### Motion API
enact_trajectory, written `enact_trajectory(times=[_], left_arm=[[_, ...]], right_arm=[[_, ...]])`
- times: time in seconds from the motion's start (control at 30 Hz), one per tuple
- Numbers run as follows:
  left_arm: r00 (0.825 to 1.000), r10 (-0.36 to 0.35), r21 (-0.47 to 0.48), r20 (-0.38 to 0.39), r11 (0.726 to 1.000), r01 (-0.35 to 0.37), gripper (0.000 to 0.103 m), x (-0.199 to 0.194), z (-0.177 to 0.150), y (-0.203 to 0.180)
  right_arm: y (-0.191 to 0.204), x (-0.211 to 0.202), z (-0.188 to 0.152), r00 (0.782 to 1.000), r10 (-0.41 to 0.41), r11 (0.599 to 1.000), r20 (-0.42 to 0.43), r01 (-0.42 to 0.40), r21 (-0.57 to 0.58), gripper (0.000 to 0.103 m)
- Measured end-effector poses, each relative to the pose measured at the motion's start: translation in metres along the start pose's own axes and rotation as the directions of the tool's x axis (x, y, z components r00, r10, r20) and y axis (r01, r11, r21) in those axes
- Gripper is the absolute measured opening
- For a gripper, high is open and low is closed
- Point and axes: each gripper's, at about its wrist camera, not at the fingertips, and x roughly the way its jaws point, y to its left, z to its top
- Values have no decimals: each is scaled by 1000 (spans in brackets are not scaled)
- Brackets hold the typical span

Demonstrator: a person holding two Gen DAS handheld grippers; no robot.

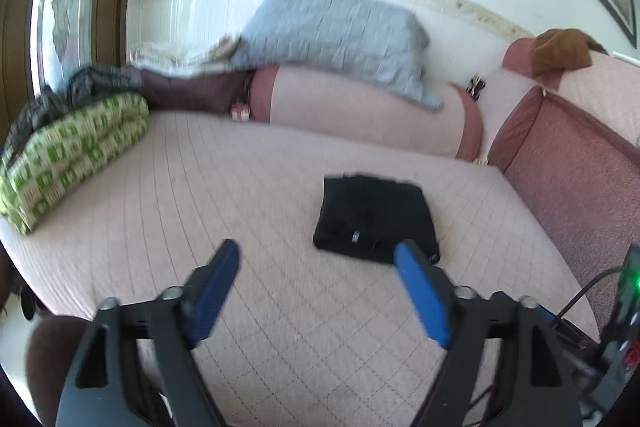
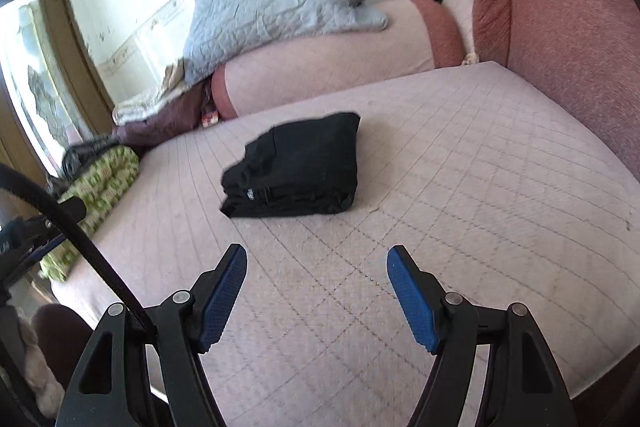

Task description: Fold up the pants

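Observation:
The black pants point(image 1: 374, 217) lie folded into a compact rectangle on the pink quilted bed cover point(image 1: 200, 187). They also show in the right wrist view point(image 2: 298, 171), left of centre. My left gripper point(image 1: 318, 253) is open and empty, held above the bed just in front of the pants, its right fingertip overlapping their near edge in the view. My right gripper point(image 2: 316, 257) is open and empty, above the cover a little in front of the pants and apart from them.
A green patterned pillow point(image 1: 68, 151) lies at the left edge of the bed. A grey quilt point(image 1: 336, 31) rests on a pink bolster point(image 1: 360, 111) at the back. A red cushioned headboard point(image 1: 572, 163) stands on the right. A black cable point(image 2: 84, 247) crosses the right wrist view.

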Motion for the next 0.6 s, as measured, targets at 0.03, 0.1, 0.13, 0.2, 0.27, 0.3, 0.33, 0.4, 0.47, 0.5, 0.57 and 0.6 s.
enact_trajectory(times=[0.03, 0.1, 0.13, 0.2, 0.27, 0.3, 0.33, 0.4, 0.47, 0.5, 0.57, 0.6], left_arm=[[999, 8, 9, 37, 1000, -8, 91, -5, 3, -3], [997, 10, 21, 82, 1000, -12, 99, -3, 7, -9], [997, 13, 28, 82, 999, -16, 99, 2, 9, -12], [1000, -1, 40, 30, 999, -1, 99, 19, 14, -14], [1000, -7, 58, 3, 998, 7, 99, 33, 15, -14], [1000, 10, 75, -8, 997, -10, 99, 44, 15, -12], [1000, 21, 82, -17, 996, -19, 99, 50, 15, -10], [998, 37, 61, -52, 998, -34, 99, 67, 14, 0], [995, 48, 37, -85, 998, -45, 99, 81, 12, 7], [992, 62, 30, -112, 998, -59, 99, 91, 11, 11], [983, 84, 34, -163, 996, -80, 99, 108, 5, 14], [978, 87, 41, -188, 996, -81, 99, 117, 2, 14]], right_arm=[[0, -7, 5, 1000, 17, 999, -2, -17, 28, 78], [2, -19, 15, 998, 55, 996, 13, -56, 72, 81], [3, -22, 21, 997, 69, 994, 33, -71, 77, 83], [6, -21, 29, 995, 55, 997, 77, -59, 48, 86], [6, -10, 30, 995, -16, 1000, 100, 16, 1, 86], [3, -1, 30, 995, -40, 999, 92, 41, -7, 86], [-3, 9, 30, 996, -53, 999, 68, 53, 8, 86], [-16, 31, 30, 999, -36, 997, 13, 35, 73, 86], [-25, 50, 29, 999, -45, 995, -29, 48, 88, 86], [-26, 59, 27, 997, -59, 995, -48, 63, 83, 86], [-29, 70, 25, 996, -54, 994, -74, 61, 86, 86], [-29, 75, 24, 995, -56, 995, -78, 62, 77, 86]])
